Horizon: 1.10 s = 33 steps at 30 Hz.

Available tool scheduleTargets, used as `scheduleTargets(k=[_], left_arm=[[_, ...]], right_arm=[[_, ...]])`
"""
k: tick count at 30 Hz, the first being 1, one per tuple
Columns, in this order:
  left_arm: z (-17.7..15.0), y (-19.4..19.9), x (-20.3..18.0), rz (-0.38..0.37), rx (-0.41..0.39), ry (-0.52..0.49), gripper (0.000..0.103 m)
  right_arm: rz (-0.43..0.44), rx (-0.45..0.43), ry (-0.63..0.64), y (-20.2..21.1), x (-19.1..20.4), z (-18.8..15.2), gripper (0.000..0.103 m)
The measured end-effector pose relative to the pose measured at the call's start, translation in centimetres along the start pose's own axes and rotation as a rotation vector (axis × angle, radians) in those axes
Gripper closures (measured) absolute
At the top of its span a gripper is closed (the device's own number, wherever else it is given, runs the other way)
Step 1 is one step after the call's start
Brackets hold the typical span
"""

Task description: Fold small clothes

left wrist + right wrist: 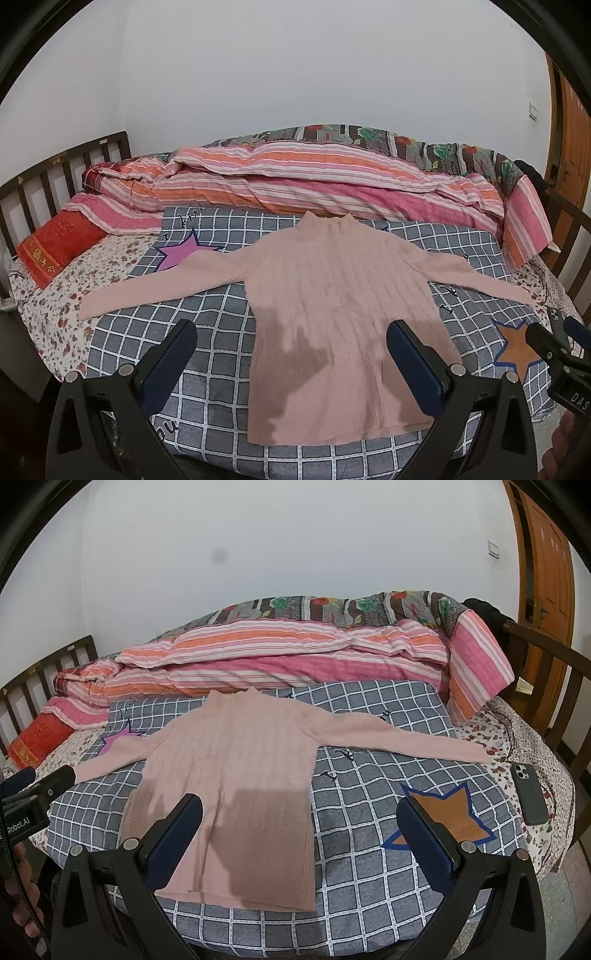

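Observation:
A pink ribbed sweater [332, 317] [236, 775] lies flat on a grey checked blanket [207, 376] [369, 867], collar away from me and both sleeves spread wide. My left gripper [293, 338] hovers open above the sweater's lower left part, holding nothing. My right gripper [301, 814] is open too, over the sweater's lower right edge and the blanket beside it. In the left wrist view the right gripper [557, 341] shows at the far right; in the right wrist view the left gripper [37, 782] shows at the far left.
A rolled striped quilt [303, 184] [288, 657] lies along the far side of the bed. A red pillow [55, 247] sits at the left, a dark phone [530, 794] at the right. Wooden bed rails [55, 173] [546, 664] bound both ends.

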<state>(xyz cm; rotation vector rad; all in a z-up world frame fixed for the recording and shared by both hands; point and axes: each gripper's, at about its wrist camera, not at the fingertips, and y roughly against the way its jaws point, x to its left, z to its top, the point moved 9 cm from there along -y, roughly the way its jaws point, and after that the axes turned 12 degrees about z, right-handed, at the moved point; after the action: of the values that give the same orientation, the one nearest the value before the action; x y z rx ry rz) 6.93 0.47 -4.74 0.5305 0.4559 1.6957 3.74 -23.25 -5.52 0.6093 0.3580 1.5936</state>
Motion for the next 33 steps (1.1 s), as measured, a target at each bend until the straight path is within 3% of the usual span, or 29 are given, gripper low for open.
scheduleTargets(k=[10, 16, 25, 30, 33], left_arm=[[0.4, -1.3, 1.2, -0.015, -0.006, 0.011, 0.000], [-1.0, -6.3, 4.7, -0.047, 0.074, 0.116, 0.000], [-5.3, -17.4, 15.2, 0.038, 0.202, 0.355, 0.003], [-6.9, -22.1, 22.0, 0.110, 0.237, 0.530, 0.004], [-7.8, -24.5, 25.9, 0.173, 0.229, 0.564, 0.006]], right_arm=[[0.008, -0.007, 0.006, -0.5, 0.6, 0.1, 0.000], [0.016, 0.002, 0.047, -2.3, 1.2, -0.4, 0.000], [0.066, 0.048, 0.072, -10.1, 1.3, -2.4, 0.001], [0.115, 0.081, 0.030, -14.4, 1.0, -3.3, 0.007], [0.136, 0.099, 0.024, -16.4, 1.2, -3.4, 0.009]])
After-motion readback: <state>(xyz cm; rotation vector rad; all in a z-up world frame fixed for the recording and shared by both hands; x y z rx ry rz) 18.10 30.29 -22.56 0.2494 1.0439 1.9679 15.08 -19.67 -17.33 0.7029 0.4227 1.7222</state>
